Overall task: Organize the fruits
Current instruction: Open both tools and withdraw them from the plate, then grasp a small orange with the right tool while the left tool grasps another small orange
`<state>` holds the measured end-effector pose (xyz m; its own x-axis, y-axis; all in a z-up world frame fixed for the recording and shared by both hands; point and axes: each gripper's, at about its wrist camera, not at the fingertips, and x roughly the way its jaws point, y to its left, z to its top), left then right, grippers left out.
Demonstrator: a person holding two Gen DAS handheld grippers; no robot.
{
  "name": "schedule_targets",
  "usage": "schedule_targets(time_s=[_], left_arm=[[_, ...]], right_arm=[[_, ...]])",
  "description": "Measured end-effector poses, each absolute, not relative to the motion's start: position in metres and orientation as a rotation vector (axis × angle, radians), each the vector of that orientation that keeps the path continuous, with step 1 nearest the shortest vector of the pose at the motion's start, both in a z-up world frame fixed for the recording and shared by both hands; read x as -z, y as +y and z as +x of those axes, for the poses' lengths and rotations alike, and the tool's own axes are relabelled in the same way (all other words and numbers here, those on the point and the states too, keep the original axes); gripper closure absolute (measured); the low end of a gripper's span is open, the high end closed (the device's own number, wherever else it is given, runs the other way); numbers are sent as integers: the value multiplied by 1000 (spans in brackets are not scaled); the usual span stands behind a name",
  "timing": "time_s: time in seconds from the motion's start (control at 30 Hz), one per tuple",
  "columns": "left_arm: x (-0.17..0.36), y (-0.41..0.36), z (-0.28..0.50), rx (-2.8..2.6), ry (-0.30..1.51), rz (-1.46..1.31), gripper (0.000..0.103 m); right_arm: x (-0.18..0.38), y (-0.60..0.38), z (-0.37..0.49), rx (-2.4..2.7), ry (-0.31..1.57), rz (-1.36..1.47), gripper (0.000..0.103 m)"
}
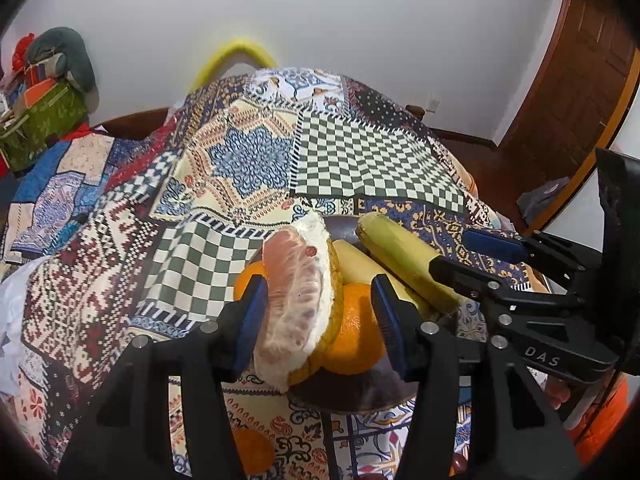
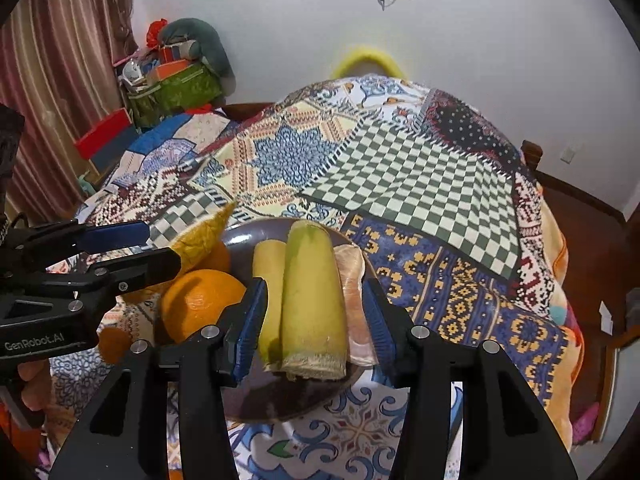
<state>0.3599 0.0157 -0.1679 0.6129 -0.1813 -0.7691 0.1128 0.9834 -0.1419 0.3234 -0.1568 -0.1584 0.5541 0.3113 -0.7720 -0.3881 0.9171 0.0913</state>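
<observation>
The dark plate point(image 2: 240, 236) served as the landmark, and most of the fruit lay on it. A greenish-yellow stalk-like piece point(image 2: 314, 300) rested across the plate with its long axis running from the near rim toward the far rim, its cut fibrous end nearest the right wrist camera; a paler yellow piece point(image 2: 269, 280) lay parallel and touching on its left, and a peeled pomelo segment point(image 2: 354, 280) sat just beside it on the right. Toward the plate's left side stood an orange point(image 2: 200, 300), with a second orange point(image 2: 218, 258) partly hidden behind it. A pomelo wedge point(image 1: 296, 300) — pink flesh, white pith, yellow rind — stood on edge over the plate's left part, its long axis running near to far and its tip pointing away from the left wrist camera. The left gripper point(image 1: 320, 320) was spread open around this wedge; the left pad appeared to touch the flesh, while the right pad stood clear, against the orange. The right gripper point(image 2: 316, 320) was likewise open, straddling the two stalk pieces without clamping them. One small orange point(image 1: 252, 452) lay off the plate on the patterned cloth point(image 1: 360, 160), just beside the near rim. Judged from this, the gathering was largely done — the loose orange remained to be placed, and the wedge may still have needed settling.
</observation>
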Motion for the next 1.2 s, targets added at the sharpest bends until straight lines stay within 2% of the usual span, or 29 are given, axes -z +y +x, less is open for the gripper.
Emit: schedule_targets(time_s=[0.27,0.37,0.43,0.7,0.83,1.0,1.2], left_arm=[[127,18,321,155,821,-66,50],[111,18,303,143,788,-54,49],[101,19,289,142,769,-52,47],[77,17,242,125,715,-44,41],[74,17,219,119,704,-44,37],[83,19,199,101,723,-38,35],[114,29,185,81,795,-44,35]], right_arm=[[118,-157,288,-407,806,-84,57],[104,-157,272,-411,776,-72,51],[95,-157,260,-410,752,-65,48],[81,-155,218,-412,721,-75,47],[80,-156,201,-409,715,-73,40],[89,-154,179,-394,727,-103,40],[126,-147,166,-382,810,-135,38]])
